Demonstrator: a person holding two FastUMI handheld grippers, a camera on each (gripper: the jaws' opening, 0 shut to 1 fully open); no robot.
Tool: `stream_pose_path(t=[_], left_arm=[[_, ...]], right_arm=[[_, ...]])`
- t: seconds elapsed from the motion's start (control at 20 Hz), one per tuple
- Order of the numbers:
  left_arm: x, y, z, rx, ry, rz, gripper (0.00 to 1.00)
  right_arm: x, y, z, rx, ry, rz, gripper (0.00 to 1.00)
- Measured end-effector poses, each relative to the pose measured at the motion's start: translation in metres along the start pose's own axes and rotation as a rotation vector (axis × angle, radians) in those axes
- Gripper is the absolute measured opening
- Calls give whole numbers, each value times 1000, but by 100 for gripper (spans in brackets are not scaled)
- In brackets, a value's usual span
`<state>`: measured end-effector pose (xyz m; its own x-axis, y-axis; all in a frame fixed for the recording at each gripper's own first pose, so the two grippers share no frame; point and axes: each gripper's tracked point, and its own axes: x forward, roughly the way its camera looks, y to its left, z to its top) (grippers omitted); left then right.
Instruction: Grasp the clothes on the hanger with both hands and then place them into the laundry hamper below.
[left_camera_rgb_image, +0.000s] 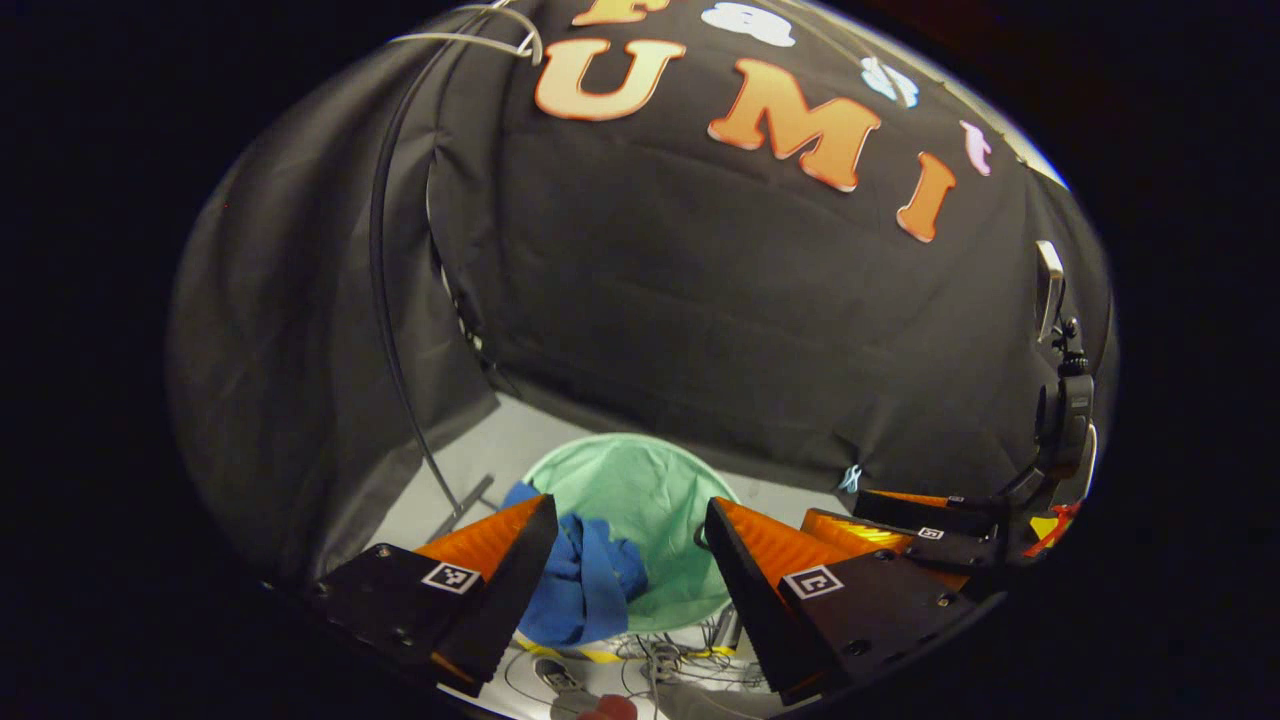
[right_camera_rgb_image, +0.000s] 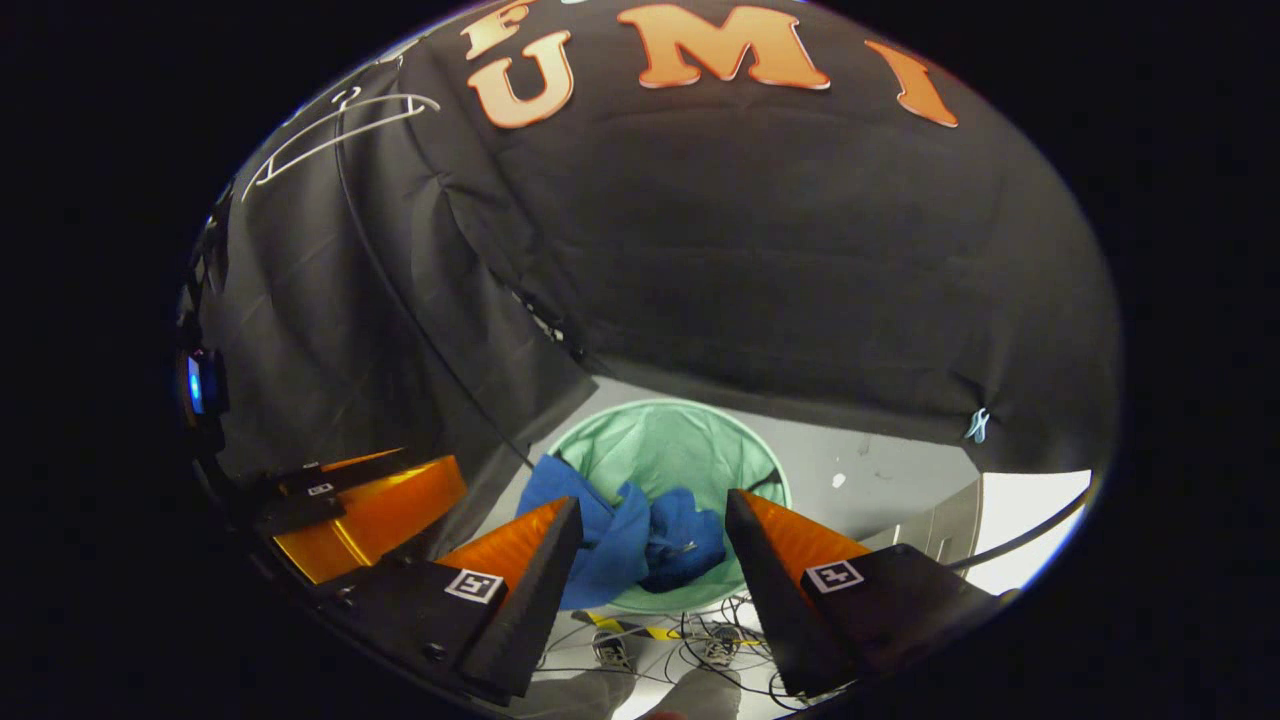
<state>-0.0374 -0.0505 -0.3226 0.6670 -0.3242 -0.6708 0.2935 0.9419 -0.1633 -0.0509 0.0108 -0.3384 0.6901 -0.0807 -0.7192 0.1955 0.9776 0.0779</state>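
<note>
Clothes sit in the hamper, so you're at the release step. Both grippers, left and right, have fingers spread, holding nothing. Next, just pull clear.

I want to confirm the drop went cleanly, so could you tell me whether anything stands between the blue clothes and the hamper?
Nothing visible does. The blue clothes already lie in the green laundry hamper, partly draped over its near rim. The left gripper and right gripper hang above it, both open and holding nothing.
</note>
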Motion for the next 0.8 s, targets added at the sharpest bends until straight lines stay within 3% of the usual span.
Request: stream_pose_path(t=[0.2,0.25,0.35,0.55,0.6,0.8], left_arm=[[-33,-1,87,86,-264,-71,94],[-40,-2,109,96,-293,-75,90],[-73,-13,150,108,-364,-60,93],[-142,-19,202,63,-539,52,89],[-159,-28,205,68,-565,68,90],[-226,-70,215,70,-653,68,92]], right_arm=[[-70,29,80,25,-222,-45,94],[-92,34,101,22,-283,-50,94],[-138,44,135,-6,-391,-51,94],[-236,50,158,-96,-569,-54,94],[-260,51,170,-81,-625,-46,83],[-330,35,172,-62,-675,-11,83]])
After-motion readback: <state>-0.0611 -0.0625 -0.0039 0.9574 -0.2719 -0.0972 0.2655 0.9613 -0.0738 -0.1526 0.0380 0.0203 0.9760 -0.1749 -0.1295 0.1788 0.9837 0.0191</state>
